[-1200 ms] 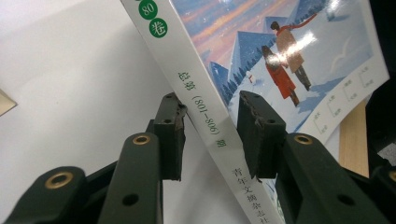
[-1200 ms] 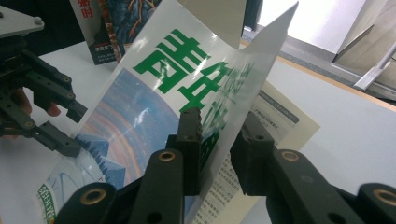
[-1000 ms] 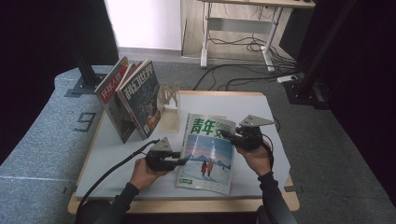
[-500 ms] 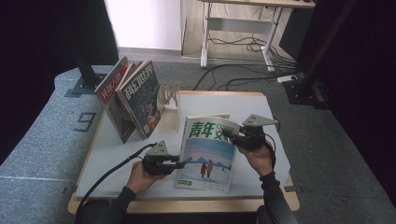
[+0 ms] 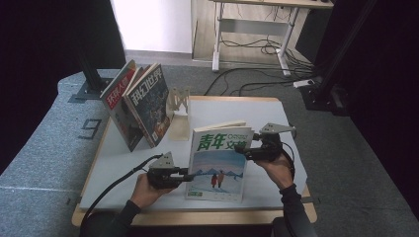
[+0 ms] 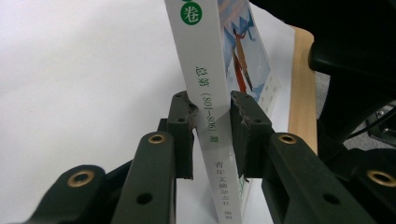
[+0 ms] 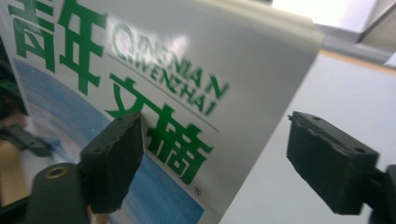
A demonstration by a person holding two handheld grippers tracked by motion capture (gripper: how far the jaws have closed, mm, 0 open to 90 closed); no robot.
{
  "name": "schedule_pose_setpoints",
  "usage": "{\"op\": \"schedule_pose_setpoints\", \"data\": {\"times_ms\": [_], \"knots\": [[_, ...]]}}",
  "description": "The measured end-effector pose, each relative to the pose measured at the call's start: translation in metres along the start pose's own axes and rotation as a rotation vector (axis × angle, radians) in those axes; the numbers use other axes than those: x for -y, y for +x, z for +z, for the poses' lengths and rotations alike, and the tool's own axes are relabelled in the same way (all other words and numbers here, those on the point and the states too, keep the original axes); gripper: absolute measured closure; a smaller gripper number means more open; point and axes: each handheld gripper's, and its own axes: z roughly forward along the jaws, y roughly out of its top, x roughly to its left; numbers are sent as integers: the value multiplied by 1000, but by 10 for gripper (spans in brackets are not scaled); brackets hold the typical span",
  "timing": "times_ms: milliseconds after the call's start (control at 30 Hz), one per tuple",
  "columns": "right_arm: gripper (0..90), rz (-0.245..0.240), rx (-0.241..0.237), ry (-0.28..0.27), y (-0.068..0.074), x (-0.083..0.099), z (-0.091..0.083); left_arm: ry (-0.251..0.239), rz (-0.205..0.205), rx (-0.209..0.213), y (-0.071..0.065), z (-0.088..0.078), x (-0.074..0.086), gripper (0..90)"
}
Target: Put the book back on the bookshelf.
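White-spined, with a green title, the thick magazine (image 5: 217, 160) is clamped only by our left tool (image 6: 212, 121); our right tool (image 7: 233, 163) has just been opening around its edge, so it may topple onto the table (image 5: 123, 158).

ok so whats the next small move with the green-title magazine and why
Probably draw the right tool clear: its jaws have just been opening and stand apart around the magazine edge, while the left tool clamps the spine, so it can then carry it toward the rack.
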Motion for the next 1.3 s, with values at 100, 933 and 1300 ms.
{"op": "schedule_pose_setpoints", "data": {"times_ms": [100, 933, 1300], "knots": [[151, 30, -70, 8, -2, 3, 2, -6, 1, 15, 0, -2, 2, 727], [641, -108, -31, -51, 9, -3, -16, -66, 32, 3, 8, -4, 6, 734], [677, -183, -9, -102, 25, -19, -29, -86, 116, -101, 10, -3, 5, 734]]}}
